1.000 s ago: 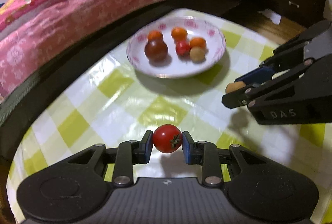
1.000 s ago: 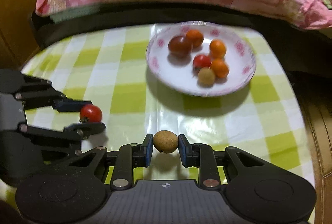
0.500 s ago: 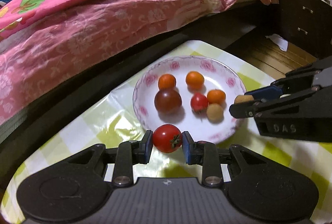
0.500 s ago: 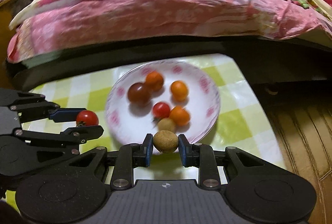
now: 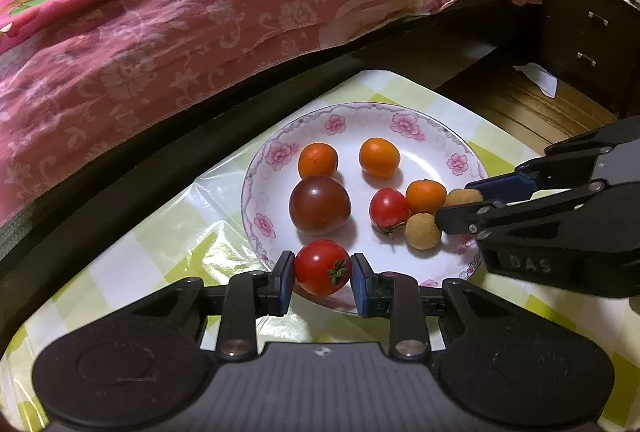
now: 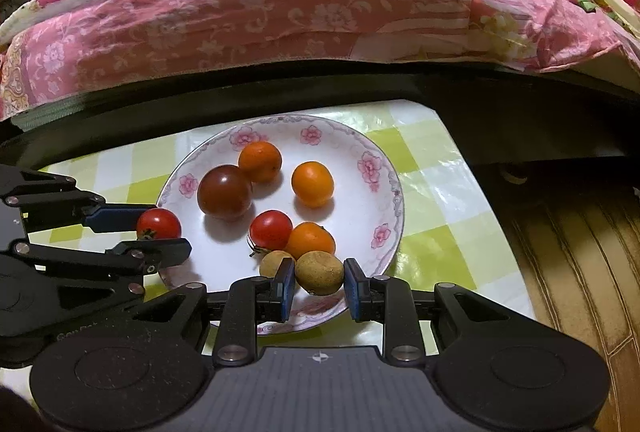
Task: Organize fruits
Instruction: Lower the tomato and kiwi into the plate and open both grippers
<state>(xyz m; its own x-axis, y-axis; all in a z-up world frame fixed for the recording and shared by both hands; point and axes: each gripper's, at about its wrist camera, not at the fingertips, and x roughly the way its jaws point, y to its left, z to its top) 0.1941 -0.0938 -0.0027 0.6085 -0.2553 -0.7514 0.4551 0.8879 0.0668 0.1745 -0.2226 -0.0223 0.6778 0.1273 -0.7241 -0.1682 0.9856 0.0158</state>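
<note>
We held a small round red tomato (image 5: 322, 267) tight in our left tool (image 5: 322, 274), over the near rim of the white plate with pink flowers (image 5: 280, 156). Our right tool (image 6: 319, 282) squeezed a little brown round fruit (image 6: 319, 271) above the plate's edge, just beside another brown one (image 6: 272, 259). We think we kept both over the plate so they would land with the other fruits and not roll off the yellow checked bench (image 6: 432, 184).

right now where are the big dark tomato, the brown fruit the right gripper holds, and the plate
big dark tomato (image 5: 319, 205), left wrist view, middle of its skin
brown fruit (image 6: 319, 272), right wrist view, centre, between the fingers
plate (image 6: 376, 168), right wrist view, far right rim
</note>
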